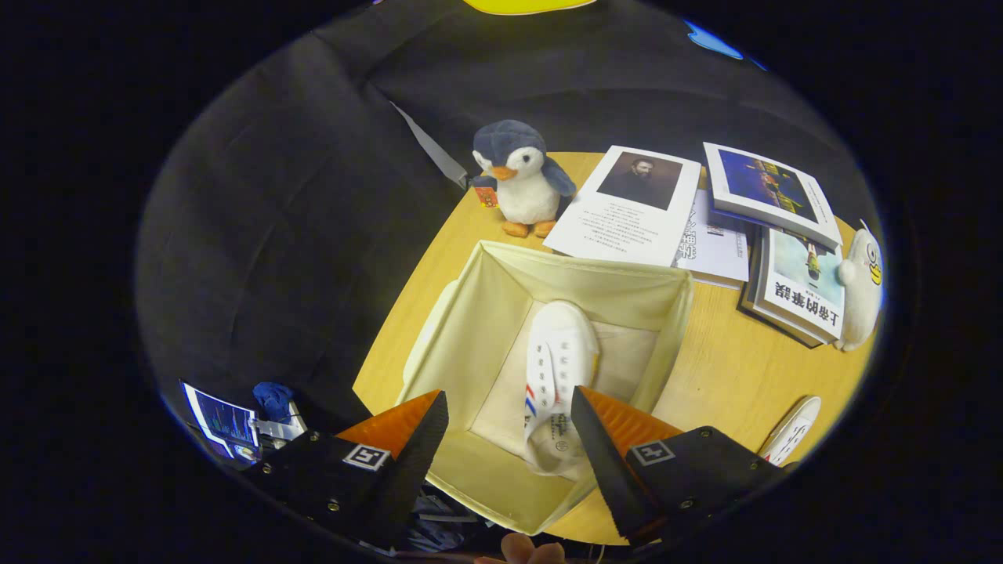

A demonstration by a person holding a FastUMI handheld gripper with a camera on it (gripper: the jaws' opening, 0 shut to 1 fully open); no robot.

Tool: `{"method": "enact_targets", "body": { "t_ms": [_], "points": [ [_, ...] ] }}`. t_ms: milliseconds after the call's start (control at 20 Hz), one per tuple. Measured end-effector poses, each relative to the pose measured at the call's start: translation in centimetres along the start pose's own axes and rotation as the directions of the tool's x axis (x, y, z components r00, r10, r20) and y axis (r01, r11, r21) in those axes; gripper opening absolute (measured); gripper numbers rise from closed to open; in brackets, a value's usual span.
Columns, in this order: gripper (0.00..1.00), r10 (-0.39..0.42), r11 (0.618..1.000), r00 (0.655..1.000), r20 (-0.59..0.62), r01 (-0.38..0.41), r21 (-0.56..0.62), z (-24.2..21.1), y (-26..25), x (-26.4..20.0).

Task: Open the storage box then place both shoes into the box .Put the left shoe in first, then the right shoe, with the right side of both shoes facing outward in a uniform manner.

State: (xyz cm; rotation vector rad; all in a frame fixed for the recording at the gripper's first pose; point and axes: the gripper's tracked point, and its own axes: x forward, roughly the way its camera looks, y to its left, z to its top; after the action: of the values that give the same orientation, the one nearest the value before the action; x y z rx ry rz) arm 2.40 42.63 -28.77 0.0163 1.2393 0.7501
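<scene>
Penguin plush [521, 180], books [772, 192], wooden table [729, 368]

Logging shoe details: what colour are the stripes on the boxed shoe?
Red and blue stripes on the white shoe, gripper view; gripper open.

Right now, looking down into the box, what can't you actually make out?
- Shoe in the box: its heel end sits behind one finger of the open tongs, gripper view.
- Second shoe on the table: mostly cut off beyond the tongs, so left or right is unclear.
- Storage box: near wall partly hidden by the fingers.
- Book pages: print too small.
</scene>
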Motion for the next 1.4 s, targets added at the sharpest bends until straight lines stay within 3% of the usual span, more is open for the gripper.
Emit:
{"method": "enact_targets", "body": {
  "t_ms": [450,900,1250,1400],
  "points": [
    [0.97,-0.017,1.000,0.997,0.080,0.015,0.026,0.9,-2.7,-5.0],
    [0.97,-0.089,0.995,0.979,0.184,0.080,0.057,-1.5,-9.4,-12.2],
    [0.97,-0.172,0.980,0.950,0.261,0.138,0.145,-4.6,-16.1,-16.7],
    [0.97,-0.253,0.959,0.934,0.250,0.209,0.189,-7.1,-20.4,-17.8]
  ]
}}
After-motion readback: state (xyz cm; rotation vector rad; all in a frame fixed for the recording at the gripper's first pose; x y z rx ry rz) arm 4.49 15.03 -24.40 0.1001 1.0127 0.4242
